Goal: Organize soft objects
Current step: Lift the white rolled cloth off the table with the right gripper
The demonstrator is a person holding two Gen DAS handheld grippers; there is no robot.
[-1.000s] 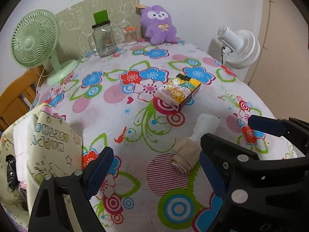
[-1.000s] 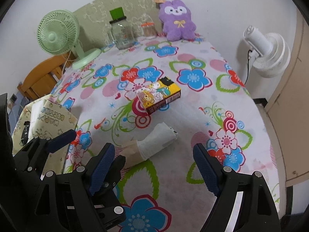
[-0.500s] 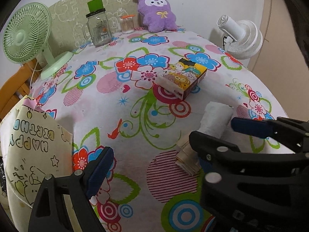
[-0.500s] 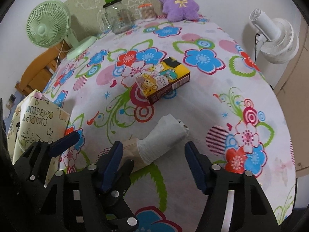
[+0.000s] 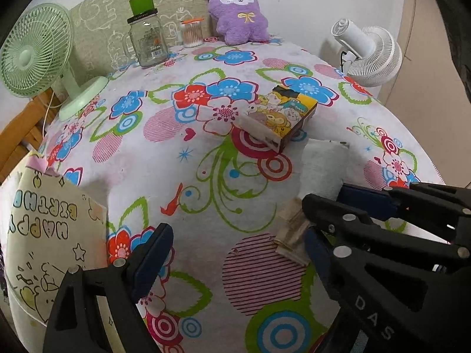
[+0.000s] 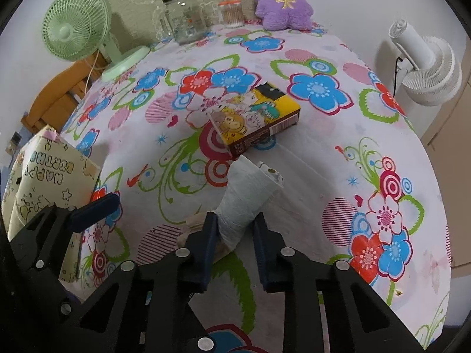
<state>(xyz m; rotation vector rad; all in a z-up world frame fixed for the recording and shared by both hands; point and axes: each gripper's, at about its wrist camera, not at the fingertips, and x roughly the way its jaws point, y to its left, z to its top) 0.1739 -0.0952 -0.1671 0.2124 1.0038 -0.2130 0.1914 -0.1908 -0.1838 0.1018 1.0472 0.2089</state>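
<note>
My right gripper [image 6: 235, 229] has its jaws closing on the white rolled cloth [image 6: 250, 197], the blue pads pressing its near end from either side. The roll lies on the desk [image 6: 323, 153] just near of the cartoon box [image 6: 253, 120], almost touching it, and slants away to the far right.

Right view only: the roll's far end with a small round metal piece, and the pad contact on both sides.

Left view only: a tan folded bundle [image 5: 291, 229] just beside the roll's near end, mostly hidden behind my right gripper [image 5: 329, 206]; here only the far half of the roll [image 5: 321, 164] is visible.

My left gripper [image 5: 235, 253] has its jaws wide apart, nothing between them.

Both views: purple plush [image 5: 238, 14] at the far desk edge, a glass jar [image 5: 147, 44] to its left, birthday bag [image 5: 44, 229] at the near left.
</note>
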